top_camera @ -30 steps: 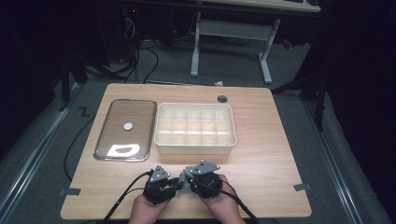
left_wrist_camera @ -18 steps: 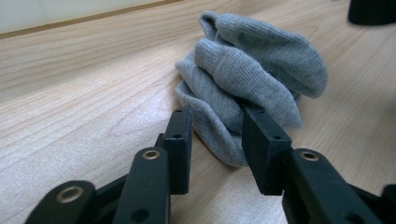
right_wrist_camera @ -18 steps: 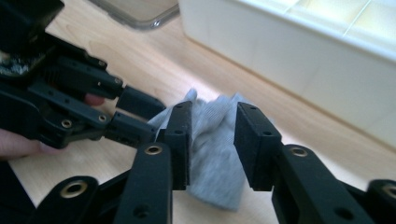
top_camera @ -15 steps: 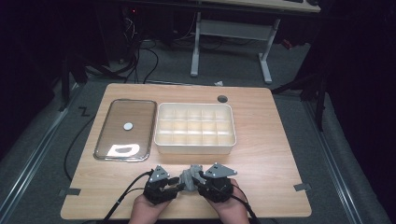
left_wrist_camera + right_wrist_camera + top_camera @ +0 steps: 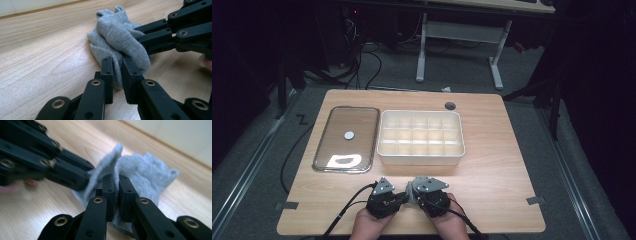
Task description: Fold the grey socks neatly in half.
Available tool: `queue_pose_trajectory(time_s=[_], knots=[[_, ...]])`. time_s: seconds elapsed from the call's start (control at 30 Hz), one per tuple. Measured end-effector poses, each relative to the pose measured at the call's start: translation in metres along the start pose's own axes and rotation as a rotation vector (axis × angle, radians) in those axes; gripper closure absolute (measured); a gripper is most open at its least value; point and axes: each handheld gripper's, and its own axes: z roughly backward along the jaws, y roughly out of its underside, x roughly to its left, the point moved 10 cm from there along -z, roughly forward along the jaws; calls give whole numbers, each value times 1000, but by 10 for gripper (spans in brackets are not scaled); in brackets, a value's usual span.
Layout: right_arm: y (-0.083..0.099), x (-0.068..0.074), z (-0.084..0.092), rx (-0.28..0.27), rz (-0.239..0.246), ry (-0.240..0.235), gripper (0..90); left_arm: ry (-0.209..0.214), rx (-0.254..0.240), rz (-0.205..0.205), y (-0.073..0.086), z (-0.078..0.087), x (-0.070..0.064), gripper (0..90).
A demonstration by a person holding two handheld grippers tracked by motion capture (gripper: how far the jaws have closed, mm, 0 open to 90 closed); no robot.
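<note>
Both grippers sit at the near edge of the wooden table [image 5: 492,165], side by side and angled toward each other, each held in one of the person's hands. A crumpled grey sock [image 5: 117,37] lies bunched on the tabletop right between them. Left gripper [image 5: 117,75]: jaws have just been closing and now stand nearly together with a fold of the sock's lower edge pinched between the pads; the rest of the sock rises ahead of its tips and slightly to the right. Right gripper [image 5: 117,192]: jaws have likewise just been closing and are now almost together, clamped on a thin upright fold of the sock; the bulk of the fabric lies beyond its tips and to the right, resting on the wood. In the left gripper view the right gripper's black linkage comes in from the right and meets the sock on its far side; in the right gripper view the left gripper's linkage comes in from the left and touches the fabric just beside the right gripper's tips. Well ahead of both grippers, across the table: a white divided tray [image 5: 421,137], and left of it a flat clear lid [image 5: 347,137] with a metal rim.
</note>
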Motion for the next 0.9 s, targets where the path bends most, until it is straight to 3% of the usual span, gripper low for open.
queue_pose_trajectory(time_s=[0.1, 0.37, 0.4, 0.53, 0.6, 0.7, 0.73, 0.9], knots=[[-9, 8, 8, -52, 11, -16, 828, -2, 2, -2, 0, 0, 0, 804], [-4, 15, 10, -73, -74, -117, 626, -11, 6, 1, 0, -1, 1, 784], [-3, 17, 10, -80, -66, -125, 604, -11, 6, 1, 0, -1, 1, 784], [2, 20, 10, -67, -49, -109, 583, -10, 6, 2, 0, -1, 1, 786], [6, 17, 5, -47, -15, -62, 645, 1, -2, 5, 0, 0, 0, 780], [9, 13, 4, -39, -11, -36, 813, 70, -47, 37, -4, 10, -1, 761], [9, 13, 5, -38, -15, -44, 851, 65, -47, 42, -4, 13, 1, 783], [7, 11, 7, -43, 8, -41, 861, 13, 14, 18, 4, 6, 3, 858]])
